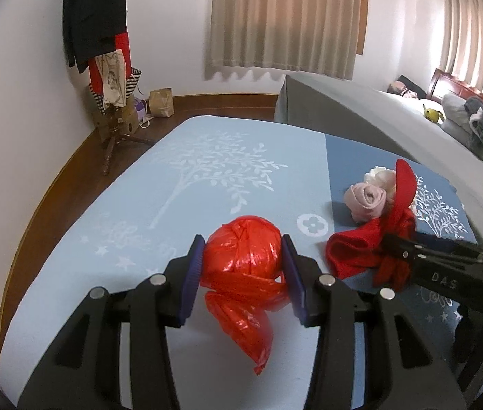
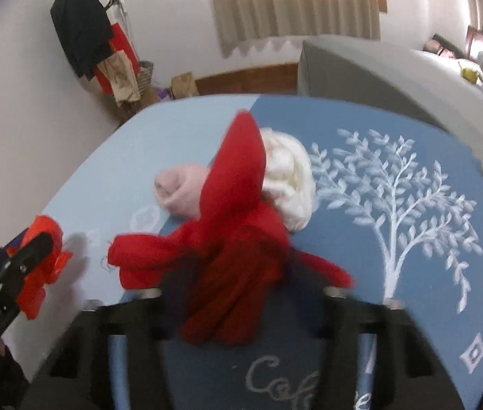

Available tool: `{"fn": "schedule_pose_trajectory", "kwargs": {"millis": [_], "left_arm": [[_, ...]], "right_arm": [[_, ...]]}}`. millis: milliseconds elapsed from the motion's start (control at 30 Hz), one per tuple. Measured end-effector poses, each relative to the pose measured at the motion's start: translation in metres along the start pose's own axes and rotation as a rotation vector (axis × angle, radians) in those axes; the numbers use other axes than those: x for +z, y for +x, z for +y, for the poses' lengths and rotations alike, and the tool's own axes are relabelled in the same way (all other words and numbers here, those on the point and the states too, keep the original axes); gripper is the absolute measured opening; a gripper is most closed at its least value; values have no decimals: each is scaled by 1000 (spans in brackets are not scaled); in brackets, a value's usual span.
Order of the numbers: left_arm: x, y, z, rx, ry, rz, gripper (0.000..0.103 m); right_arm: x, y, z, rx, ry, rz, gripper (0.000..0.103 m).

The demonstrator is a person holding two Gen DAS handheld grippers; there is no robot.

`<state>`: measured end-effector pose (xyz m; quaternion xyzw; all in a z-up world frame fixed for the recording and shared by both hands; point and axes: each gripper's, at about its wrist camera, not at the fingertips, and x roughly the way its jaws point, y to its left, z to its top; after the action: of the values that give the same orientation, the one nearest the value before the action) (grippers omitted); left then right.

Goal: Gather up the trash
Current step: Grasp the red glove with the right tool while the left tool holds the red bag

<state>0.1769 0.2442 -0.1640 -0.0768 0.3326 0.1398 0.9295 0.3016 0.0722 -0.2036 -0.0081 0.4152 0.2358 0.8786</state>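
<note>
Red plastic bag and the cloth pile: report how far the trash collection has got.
Done: nothing looks collected yet; no bin shows. In hand: the left gripper is closed on the red plastic bag, and the right gripper grips the red cloth, though blur hides its fingers. Left: the pink roll and white bundle lie on the blue mat.

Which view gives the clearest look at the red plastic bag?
The left wrist view. There the red plastic bag sits sharp and centered between the left gripper pads, its tail trailing toward the camera. The right wrist view shows only a blurred part of it at the left edge, partly behind that gripper's finger.
</note>
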Motion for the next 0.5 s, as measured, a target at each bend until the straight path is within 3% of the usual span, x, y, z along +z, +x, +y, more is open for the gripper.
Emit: {"fn": "schedule_pose_trajectory", "kwargs": {"millis": [33,67,300,500], "left_arm": [[0,0,0,0,-2,1,43],[0,0,1,-2,-4,2,43],[-3,-6,-7,-20,-1,5,43],[-8,-13,-23,-51,19,7,43]], "right_arm": [[-1,-2,-2,22,6,-3,22],[-2,-4,-6,54,14,4,14],[-18,-44,-29,37,64,-55,12],[-33,-81,-58,-39,124,-100,13]]}}
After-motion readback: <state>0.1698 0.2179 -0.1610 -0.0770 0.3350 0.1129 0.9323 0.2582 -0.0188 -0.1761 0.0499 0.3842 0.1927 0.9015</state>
